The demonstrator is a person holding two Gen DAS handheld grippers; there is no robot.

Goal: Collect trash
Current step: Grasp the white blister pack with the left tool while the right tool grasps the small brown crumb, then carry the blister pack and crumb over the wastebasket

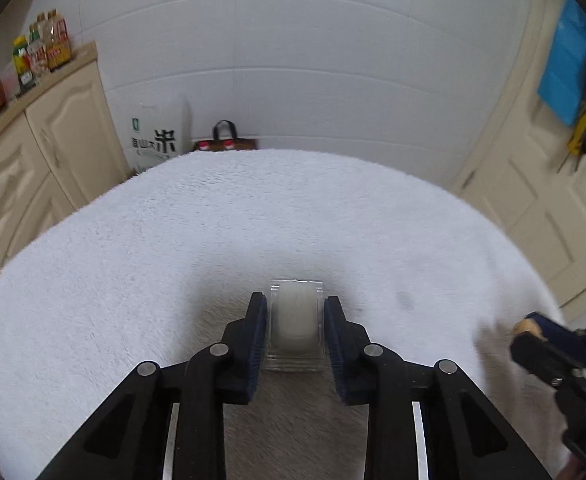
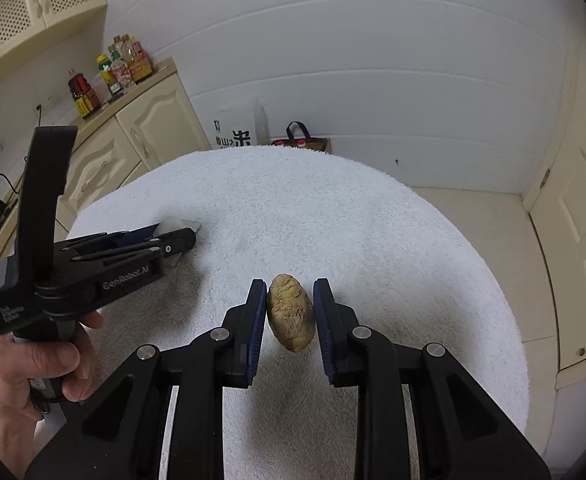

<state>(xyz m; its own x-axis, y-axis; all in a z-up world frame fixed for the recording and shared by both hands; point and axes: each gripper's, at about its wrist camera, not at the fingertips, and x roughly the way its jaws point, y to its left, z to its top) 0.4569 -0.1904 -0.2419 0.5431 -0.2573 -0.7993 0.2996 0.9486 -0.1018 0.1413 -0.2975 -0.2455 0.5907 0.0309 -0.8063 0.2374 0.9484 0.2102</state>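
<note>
Left gripper: fingers closed onto a clear plastic box, one blue pad against each side; seen from the right wrist camera it lies low over the towel near the worktop's left edge.
Clear plastic box: small, see-through, with a whitish lump inside; it sits on the towel between the left fingers, toward the worktop's near left part.
Right gripper: fingers clamped on a brown lump, which hangs between the pads clear of the towel; in the left wrist view its tip shows at the worktop's right edge.
Brown lump: rough, tan, egg-shaped, tilted, pressed by the pads on both sides.
Hand: wraps the left gripper's black handle at the left edge of the right wrist view.
Worktop: covered by a white fluffy towel.
Background: cream cabinet with bottles on top at the left, white bag against the wall, cream door at the right.
</note>
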